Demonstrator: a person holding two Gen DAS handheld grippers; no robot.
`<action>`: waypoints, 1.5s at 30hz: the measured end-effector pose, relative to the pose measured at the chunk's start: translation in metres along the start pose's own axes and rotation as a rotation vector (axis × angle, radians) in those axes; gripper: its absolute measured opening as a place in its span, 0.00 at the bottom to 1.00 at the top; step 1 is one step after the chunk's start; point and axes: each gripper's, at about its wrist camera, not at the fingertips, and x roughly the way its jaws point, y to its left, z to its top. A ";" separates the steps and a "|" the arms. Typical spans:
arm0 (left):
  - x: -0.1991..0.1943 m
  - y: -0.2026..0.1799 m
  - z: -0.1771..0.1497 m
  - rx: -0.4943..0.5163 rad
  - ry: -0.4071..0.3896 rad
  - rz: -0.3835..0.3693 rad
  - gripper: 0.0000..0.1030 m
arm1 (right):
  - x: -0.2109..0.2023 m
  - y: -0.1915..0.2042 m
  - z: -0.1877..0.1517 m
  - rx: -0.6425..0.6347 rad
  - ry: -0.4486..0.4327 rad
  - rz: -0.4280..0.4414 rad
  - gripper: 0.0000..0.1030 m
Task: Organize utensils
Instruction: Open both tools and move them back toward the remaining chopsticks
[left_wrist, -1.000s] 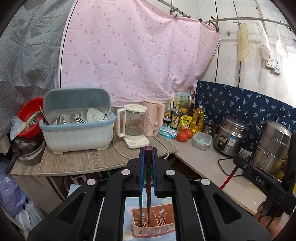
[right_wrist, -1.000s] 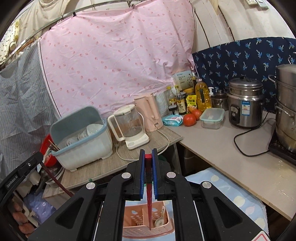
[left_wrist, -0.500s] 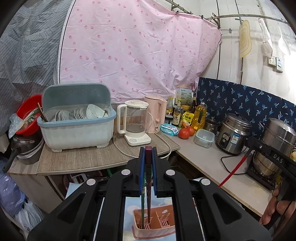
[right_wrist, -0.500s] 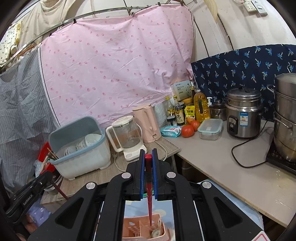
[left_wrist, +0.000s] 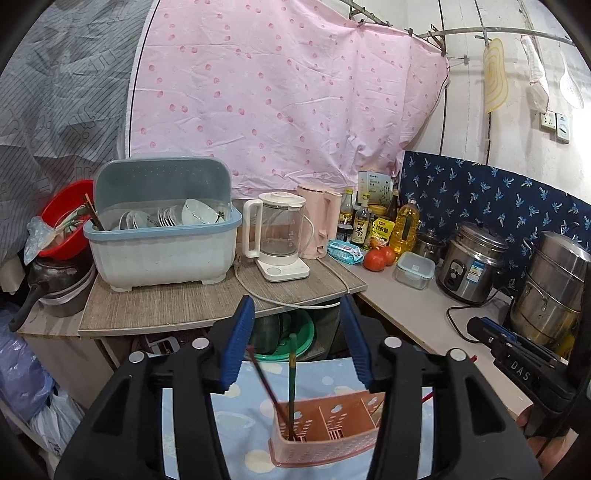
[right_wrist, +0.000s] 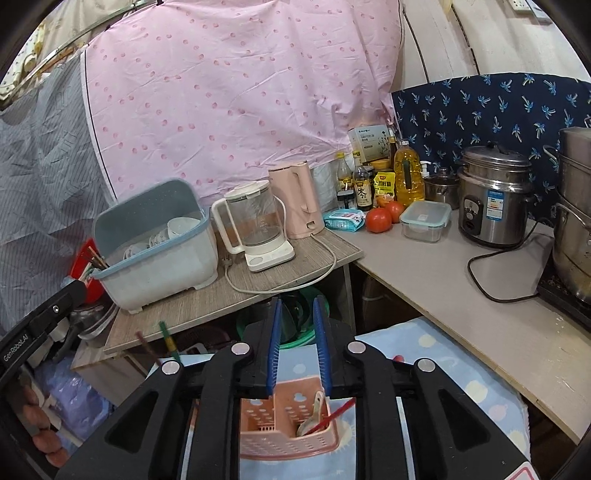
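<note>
A pink utensil caddy (left_wrist: 332, 439) stands on a blue dotted cloth (left_wrist: 192, 417). My left gripper (left_wrist: 297, 343) hovers just above it, jaws opening, nothing pressed between the pads. A green chopstick (left_wrist: 291, 384) and a dark red chopstick (left_wrist: 264, 380) stand loose in the caddy's left compartment. My right gripper (right_wrist: 298, 332) is over the caddy (right_wrist: 273, 439) too, jaws opening and bare. A red chopstick (right_wrist: 332, 415) leans in the right compartment beside a beige spoon (right_wrist: 314, 410). The left gripper's body (right_wrist: 40, 325) shows at the left edge.
A wooden table (left_wrist: 177, 306) behind holds a dish rack (left_wrist: 162, 251), a glass kettle (left_wrist: 277, 236) and a pink kettle (left_wrist: 319, 221). The counter (right_wrist: 461, 295) to the right carries bottles, tomatoes (right_wrist: 378, 219), a rice cooker (right_wrist: 493, 195) and steel pots. A green basin (left_wrist: 291, 332) sits underneath.
Both grippers' jaws have parted. The chopstick pair left the left jaws and now leans in the caddy. The red chopstick dropped from the right jaws into the right compartment.
</note>
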 end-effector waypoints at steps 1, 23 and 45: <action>-0.003 0.000 -0.001 -0.002 0.001 0.000 0.49 | -0.005 0.000 -0.001 0.001 -0.003 0.000 0.20; -0.098 -0.009 -0.157 0.015 0.271 -0.062 0.49 | -0.123 -0.024 -0.191 0.038 0.239 -0.001 0.29; -0.139 -0.022 -0.320 -0.041 0.539 -0.083 0.49 | -0.149 -0.011 -0.344 -0.007 0.471 0.010 0.29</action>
